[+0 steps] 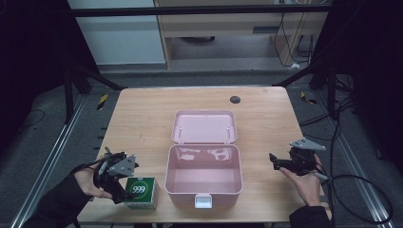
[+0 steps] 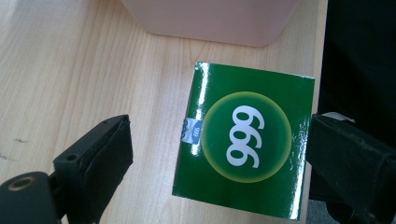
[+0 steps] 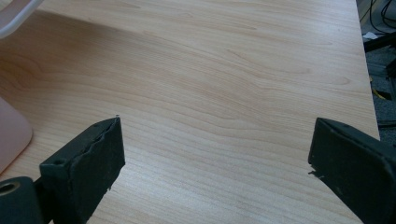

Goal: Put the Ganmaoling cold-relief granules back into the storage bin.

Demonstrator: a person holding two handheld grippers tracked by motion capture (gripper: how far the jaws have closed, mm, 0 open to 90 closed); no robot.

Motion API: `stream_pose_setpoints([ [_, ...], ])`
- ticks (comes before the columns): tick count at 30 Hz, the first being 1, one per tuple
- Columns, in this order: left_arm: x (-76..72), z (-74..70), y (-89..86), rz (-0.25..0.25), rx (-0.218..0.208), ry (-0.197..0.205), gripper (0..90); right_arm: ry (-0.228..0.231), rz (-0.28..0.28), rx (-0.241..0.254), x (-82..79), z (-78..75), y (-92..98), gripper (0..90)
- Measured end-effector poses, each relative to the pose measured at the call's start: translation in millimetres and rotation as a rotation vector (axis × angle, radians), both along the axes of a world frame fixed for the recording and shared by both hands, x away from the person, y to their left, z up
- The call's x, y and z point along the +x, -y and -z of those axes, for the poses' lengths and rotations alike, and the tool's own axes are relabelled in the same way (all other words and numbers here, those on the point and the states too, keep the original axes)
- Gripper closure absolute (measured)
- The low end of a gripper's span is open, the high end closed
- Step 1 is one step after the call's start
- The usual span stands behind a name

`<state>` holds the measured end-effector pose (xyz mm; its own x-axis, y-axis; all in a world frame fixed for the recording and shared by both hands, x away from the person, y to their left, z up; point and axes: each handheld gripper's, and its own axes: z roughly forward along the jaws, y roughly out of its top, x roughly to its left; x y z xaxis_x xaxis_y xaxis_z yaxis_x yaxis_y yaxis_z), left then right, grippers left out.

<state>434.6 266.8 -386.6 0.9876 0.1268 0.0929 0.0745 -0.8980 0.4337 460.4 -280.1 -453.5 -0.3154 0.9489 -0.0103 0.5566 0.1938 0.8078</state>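
Note:
A green carton marked "999" lies at the table's front edge, just left of the pink box. My left gripper is open with its jaws straddling the carton; one jaw stands well apart from it, the other close beside its far side. The pink plastic box sits open in the middle, its lid laid back flat behind it, and it looks empty inside. My right gripper hovers open over bare wood to the right of the box, nothing between its jaws.
A wooden table carries a small dark round spot near its back edge. The box's white latch faces the front edge. Cables trail on the floor at the right. The box's pink corner shows left of the right gripper.

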Motion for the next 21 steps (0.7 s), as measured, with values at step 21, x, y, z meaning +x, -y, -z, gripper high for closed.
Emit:
stream_pose_setpoints([
  [21,-5.8,22.3,9.7,0.028,0.043,-0.026,6.2,-0.021,-0.005,-0.009,1.1,2.4,-1.1,2.9],
])
